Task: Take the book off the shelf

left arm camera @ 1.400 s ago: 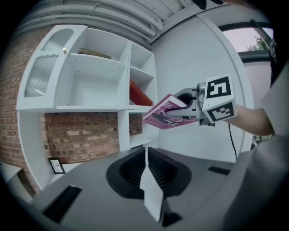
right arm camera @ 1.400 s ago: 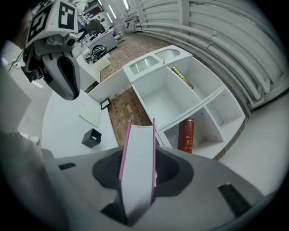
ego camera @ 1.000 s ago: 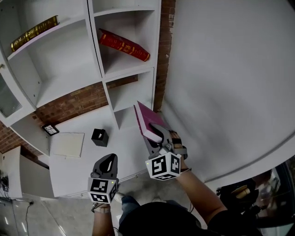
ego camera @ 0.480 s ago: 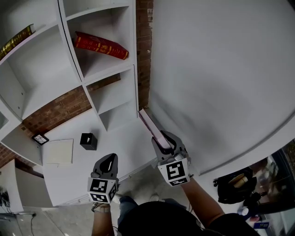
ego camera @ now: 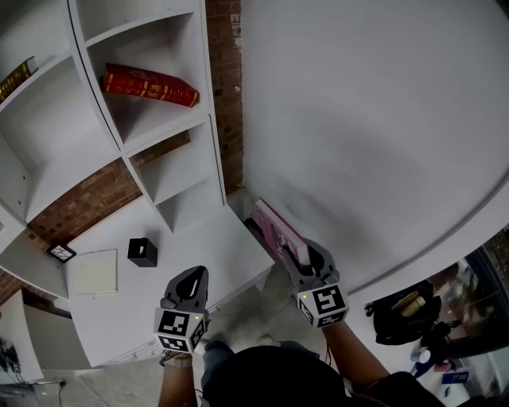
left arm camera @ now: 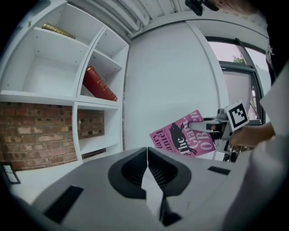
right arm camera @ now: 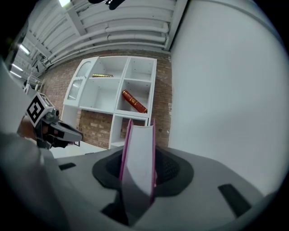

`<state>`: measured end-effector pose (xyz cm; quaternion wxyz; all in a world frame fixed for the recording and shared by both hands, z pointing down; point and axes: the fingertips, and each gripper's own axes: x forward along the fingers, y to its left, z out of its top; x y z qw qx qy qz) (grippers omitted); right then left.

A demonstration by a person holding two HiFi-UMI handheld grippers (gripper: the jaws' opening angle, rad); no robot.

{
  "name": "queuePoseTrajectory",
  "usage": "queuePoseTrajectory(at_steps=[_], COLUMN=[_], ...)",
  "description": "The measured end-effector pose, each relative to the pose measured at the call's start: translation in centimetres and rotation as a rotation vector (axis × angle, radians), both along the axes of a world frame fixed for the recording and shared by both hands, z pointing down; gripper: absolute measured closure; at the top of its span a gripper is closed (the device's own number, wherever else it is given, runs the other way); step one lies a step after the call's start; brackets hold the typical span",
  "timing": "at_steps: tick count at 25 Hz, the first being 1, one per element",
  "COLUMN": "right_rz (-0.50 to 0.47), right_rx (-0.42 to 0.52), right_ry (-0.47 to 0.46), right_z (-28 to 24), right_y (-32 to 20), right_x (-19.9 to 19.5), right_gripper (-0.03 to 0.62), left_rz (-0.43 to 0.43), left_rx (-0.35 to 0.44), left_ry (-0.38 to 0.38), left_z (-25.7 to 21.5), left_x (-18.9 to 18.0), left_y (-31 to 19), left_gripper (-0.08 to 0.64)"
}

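The right claw (ego camera: 297, 253) is clamping the pink book (ego camera: 274, 226), hiding its near end. The left claw (ego camera: 191, 278) is hovering empty, jaws together. The frame edge is cropping a gold book (ego camera: 16, 75).

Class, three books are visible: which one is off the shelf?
The pink book, clamped in the right claw; the red book and the gold book sit in shelf compartments.

White shelf unit (ego camera: 213, 135), open compartments, lower bays backless. Behind shelf unit: red-brown brick wall (ego camera: 91, 199). Right of shelf unit: narrow brick strip, then broad plain white wall (ego camera: 374, 119). Below shelf unit: white counter (ego camera: 199, 254). Past counter edge, in front of shelf unit: grey floor (ego camera: 258, 314). Far right of shelf unit: dark-framed window (left arm camera: 232, 88), daylight. Above shelf unit: white ribbed ceiling (right arm camera: 122, 36), strip lamps (right arm camera: 65, 3) lit.
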<state>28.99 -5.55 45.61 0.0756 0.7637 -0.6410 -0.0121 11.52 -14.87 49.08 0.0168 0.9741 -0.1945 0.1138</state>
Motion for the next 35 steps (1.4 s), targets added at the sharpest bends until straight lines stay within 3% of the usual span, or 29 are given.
queuePoseTrajectory(at_steps=[8,16,22,35], right_rz=[0.033,0.061,0.046,0.039], right_rx=[0.029,0.034,0.032,0.03], right_ry=[-0.045,-0.095,-0.11,-0.164], right_z=[0.9,1.3,1.7,3.2], right_y=[3.3,4.8,4.9,4.8], right_x=[2.5,4.9,5.1,5.4], right_gripper=[0.445,0.444,0.443,0.445], left_rz=[0.034,0.056,0.059,0.043], left_rx=[-0.031,-0.015,-0.011,0.003], left_ry=[0.071,0.047,0.06,0.014], left_z=[-0.8,-0.2,-0.4,0.4], left_x=[1.9,3.7,4.7,4.7], left_y=[0.5,0.7,0.9,0.9], left_gripper=[0.551,0.551,0.551,0.551])
